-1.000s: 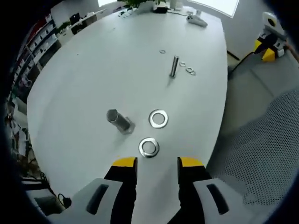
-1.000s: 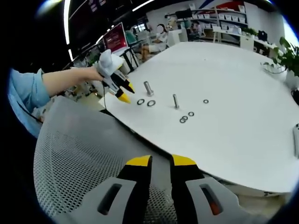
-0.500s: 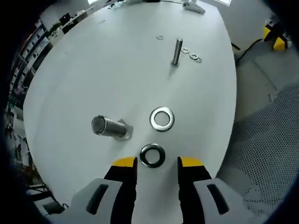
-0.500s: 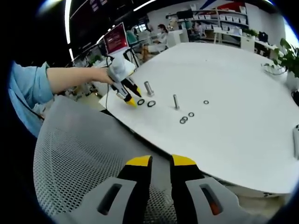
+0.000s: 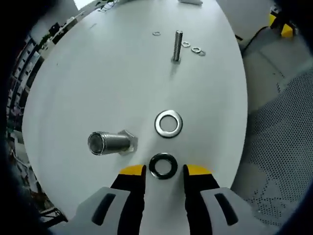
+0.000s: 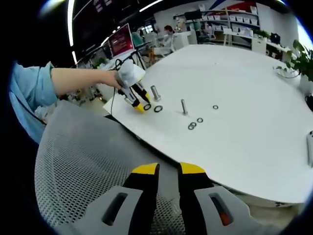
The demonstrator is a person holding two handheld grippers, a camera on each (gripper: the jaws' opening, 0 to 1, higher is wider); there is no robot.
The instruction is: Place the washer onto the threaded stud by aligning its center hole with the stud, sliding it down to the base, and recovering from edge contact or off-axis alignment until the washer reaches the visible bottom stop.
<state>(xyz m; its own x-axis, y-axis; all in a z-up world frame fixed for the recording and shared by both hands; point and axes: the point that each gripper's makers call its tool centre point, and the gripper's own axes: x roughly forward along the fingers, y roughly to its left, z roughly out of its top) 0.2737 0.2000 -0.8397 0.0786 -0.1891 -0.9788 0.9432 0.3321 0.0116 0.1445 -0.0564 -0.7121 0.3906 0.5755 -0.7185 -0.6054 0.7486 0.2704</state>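
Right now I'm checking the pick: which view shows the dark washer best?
The left gripper view: the dark washer lies large between its tongs' yellow tips. The right gripper view shows it tiny by the left tongs.

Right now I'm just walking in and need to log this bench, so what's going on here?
A person is working on a white table with a handheld gripper in each hand. The left gripper is open, its jaws either side of a dark washer lying flat near the table edge. A silver washer and a thick bolt standing on its head sit just beyond. Nothing is on the bolt yet. The right gripper hangs idle above a mesh chair, holding nothing.
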